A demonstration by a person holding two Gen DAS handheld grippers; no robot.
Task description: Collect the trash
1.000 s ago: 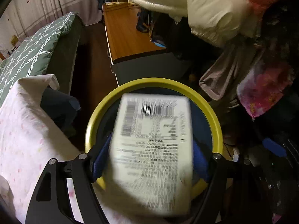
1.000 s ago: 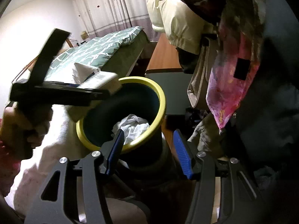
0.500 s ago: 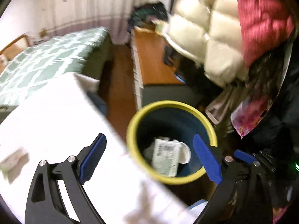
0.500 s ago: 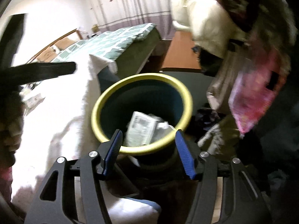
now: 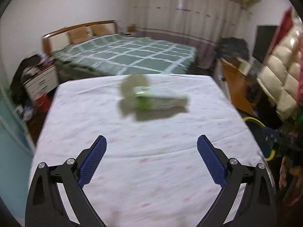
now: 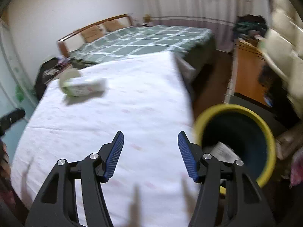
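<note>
green-and-white carton lying on its side out on the white cloth, past the middle of the table, and it's blurred, so the print can't be read. its long axis runs across the left wrist view, nearly level, the right end dipping slightly toward the camera. a rounded pale lump sits at its left end, touching or overlapping it; cannot tell which, and cannot tell what it is. in the right wrist view the same carton lies far left on the cloth, long axis again roughly side to side, rounded end to the left.

closer in, the left gripper hangs over the near part of the white table cloth, jaws spread wide, nothing between the blue pads, well short of the carton. the right gripper is also spread apart and holding nothing, over the cloth's right edge.

just right of that edge stands the yellow-rimmed bin, dark inside, with a printed white box and other pale trash lying in it. in the left view only a sliver of the yellow rim shows.

beyond the table, a bed with a green checked cover and wooden headboard, curtains behind, an orange-brown cabinet to the right.
</note>
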